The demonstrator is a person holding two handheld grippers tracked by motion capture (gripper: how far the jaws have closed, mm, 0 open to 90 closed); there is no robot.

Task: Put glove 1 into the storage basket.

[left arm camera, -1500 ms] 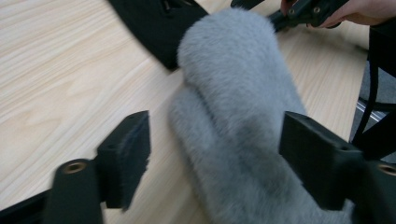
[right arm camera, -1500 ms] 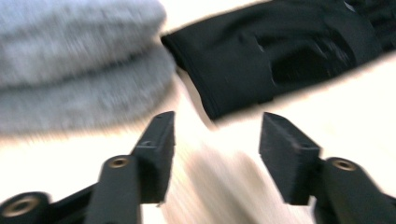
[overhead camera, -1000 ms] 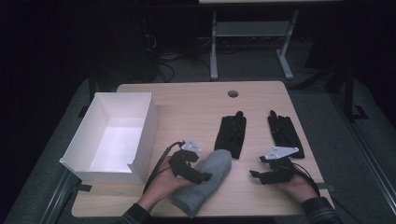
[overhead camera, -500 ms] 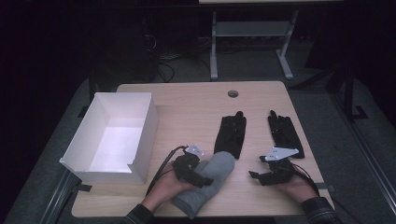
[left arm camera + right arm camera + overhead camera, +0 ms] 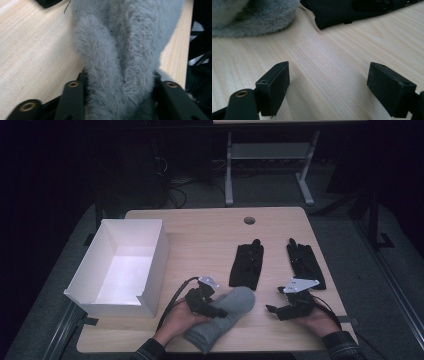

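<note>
Dark floor and a metal frame lay beyond the wooden surface (image 5: pixel 200 240), where a white box (image 5: pixel 122 265) sat by the left edge, probably the place for sorted items. Near the front edge, the left gripper (image 5: pixel 202 301) had just been closing its jaws, now pinching the grey mitten (image 5: pixel 225 317), bunched between them for lifting. Its jaws spread and empty, the right gripper (image 5: pixel 292 302) waited beside two black gloves (image 5: pixel 247 265).

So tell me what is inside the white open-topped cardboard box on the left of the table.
The white cardboard box shows a bare white floor and inner walls, nothing in it. Its near wall hides the strip of floor just behind it.
</note>
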